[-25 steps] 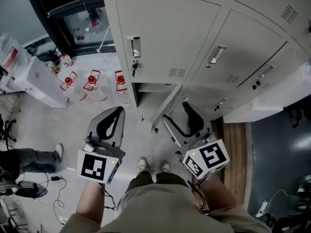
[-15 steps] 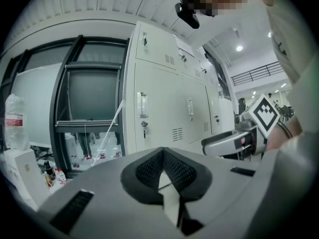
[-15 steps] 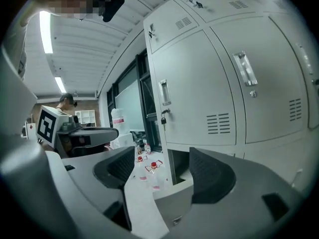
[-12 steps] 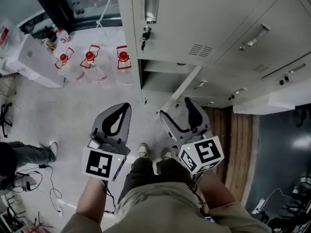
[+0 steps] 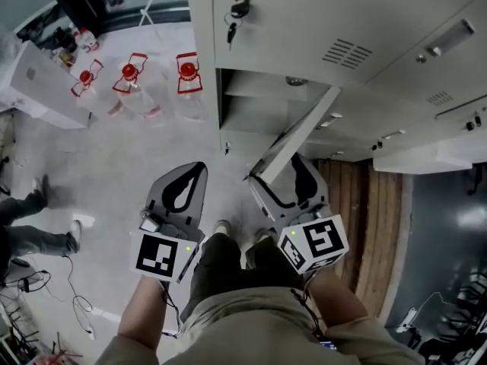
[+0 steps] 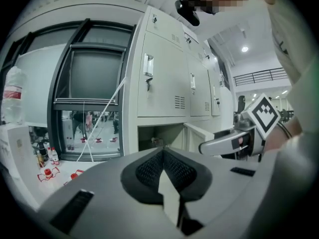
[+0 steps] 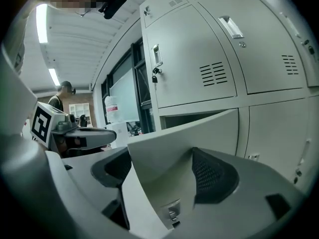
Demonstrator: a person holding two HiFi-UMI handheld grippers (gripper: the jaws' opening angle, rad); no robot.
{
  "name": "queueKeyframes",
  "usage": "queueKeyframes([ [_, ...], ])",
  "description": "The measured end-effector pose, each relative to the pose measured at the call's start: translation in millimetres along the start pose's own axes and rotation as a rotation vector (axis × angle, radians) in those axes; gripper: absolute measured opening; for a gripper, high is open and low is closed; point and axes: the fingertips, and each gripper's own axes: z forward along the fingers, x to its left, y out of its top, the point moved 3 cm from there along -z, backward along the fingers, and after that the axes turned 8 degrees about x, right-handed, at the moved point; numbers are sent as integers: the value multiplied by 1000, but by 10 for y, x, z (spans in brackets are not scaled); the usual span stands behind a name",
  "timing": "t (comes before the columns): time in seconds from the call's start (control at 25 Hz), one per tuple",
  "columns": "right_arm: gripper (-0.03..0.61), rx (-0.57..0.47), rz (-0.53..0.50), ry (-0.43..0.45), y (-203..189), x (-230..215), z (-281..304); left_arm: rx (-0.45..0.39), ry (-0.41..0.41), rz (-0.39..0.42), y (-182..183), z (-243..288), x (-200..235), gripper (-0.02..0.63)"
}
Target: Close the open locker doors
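The bottom locker's grey door (image 5: 295, 144) stands ajar, swung out from its open compartment (image 5: 251, 112). My right gripper (image 5: 277, 175) straddles the door's free edge. Its jaws are opening, with the door (image 7: 199, 133) between them and a small latch (image 7: 173, 214) low in the gap. No pad visibly presses on the metal. My left gripper (image 5: 190, 175) hovers over the floor left of the door, shut and with nothing in it (image 6: 164, 156). The open door (image 6: 202, 133) shows in the left gripper view too.
The closed locker above has a key (image 5: 239, 9) in its lock, and further closed doors run off right. Three red-capped bottles (image 5: 131, 82) and a white box (image 5: 34, 82) sit on the floor at left. A person's legs (image 5: 27, 238) and cables (image 5: 72, 310) lie far left; wooden planks (image 5: 377, 226) lie at right.
The head view has tipped down and nearer, so the lockers have slid up the frame. The right gripper's jaws have spread wider round the door edge. The left gripper stays shut.
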Motion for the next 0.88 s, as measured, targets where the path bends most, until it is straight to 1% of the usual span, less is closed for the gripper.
queueKeyframes([
  [0.16, 383, -13, -15, -1, -28, -15, 45, 0, -7, 0, -93, 100, 26, 6],
  [0.36, 390, 31, -22, 2, 13, 2, 167, 4, 1, -12, -1, 130, 142, 6],
  [0.64, 371, 72, -29, 49, 211, 20, 519, -4, 48, -23, 184, 151, 513, 6],
  [0.88, 368, 69, -80, 61, 396, -99, 925, -8, 76, -21, 215, 296, 823, 6],
])
